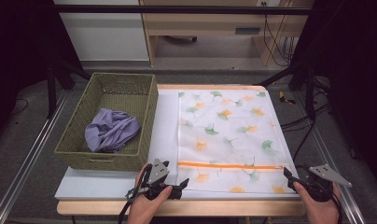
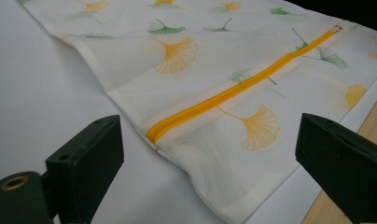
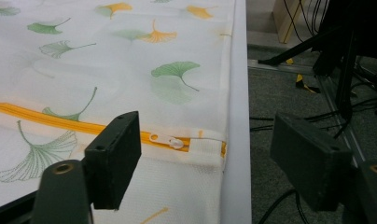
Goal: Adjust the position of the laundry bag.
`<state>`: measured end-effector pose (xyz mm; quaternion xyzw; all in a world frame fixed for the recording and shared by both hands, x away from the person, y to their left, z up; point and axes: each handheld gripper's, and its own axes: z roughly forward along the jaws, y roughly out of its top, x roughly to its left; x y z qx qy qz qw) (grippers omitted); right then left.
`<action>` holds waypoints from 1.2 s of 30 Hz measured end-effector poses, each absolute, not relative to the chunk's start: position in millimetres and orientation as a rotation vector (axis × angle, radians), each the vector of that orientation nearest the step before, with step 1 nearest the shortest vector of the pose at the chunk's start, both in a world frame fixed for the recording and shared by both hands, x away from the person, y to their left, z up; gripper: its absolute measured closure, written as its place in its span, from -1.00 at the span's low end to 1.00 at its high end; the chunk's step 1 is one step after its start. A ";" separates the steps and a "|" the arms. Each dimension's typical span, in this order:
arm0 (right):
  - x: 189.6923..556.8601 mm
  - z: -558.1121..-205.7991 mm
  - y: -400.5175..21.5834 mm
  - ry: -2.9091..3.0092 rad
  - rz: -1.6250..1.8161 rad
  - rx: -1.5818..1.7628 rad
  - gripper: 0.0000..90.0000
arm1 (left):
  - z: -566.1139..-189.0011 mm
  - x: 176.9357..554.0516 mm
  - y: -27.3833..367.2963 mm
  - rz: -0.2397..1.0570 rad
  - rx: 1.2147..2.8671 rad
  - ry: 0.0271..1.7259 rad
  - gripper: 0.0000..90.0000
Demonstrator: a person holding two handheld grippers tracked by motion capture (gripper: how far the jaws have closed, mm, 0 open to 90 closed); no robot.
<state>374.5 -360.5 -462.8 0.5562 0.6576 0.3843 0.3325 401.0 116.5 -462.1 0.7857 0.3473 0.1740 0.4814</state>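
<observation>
Inside green woven basket [image 1: 144, 100], crumpled lavender cloth [image 1: 111, 130].

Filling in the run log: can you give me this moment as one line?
left gripper: open, at zipper's closed end | right gripper: open, near zipper pull | laundry bag: flat, zipped | purple cloth: in basket

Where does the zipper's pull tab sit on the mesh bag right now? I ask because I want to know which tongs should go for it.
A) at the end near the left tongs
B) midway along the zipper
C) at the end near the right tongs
C: in the right gripper view the white pull tab lies at the zipper's end by the bag's right edge, just ahead of the right tongs.
</observation>
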 end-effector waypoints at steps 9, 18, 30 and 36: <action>367.4 -465.6 -363.7 1.745 1.034 1.457 -0.19 | -461.5 402.6 130.1 0.409 1.893 0.846 -0.66; 367.3 -478.1 -358.4 1.869 0.989 1.418 -0.20 | -459.6 401.1 131.6 0.461 1.892 0.855 -0.68; 382.4 -487.0 -357.3 1.915 0.932 1.478 -0.21 | -464.3 399.4 125.3 0.449 1.916 0.858 -0.59; 384.8 -488.1 -355.5 1.919 0.918 1.479 -0.25 | -464.7 398.0 123.2 0.452 1.929 0.866 -0.54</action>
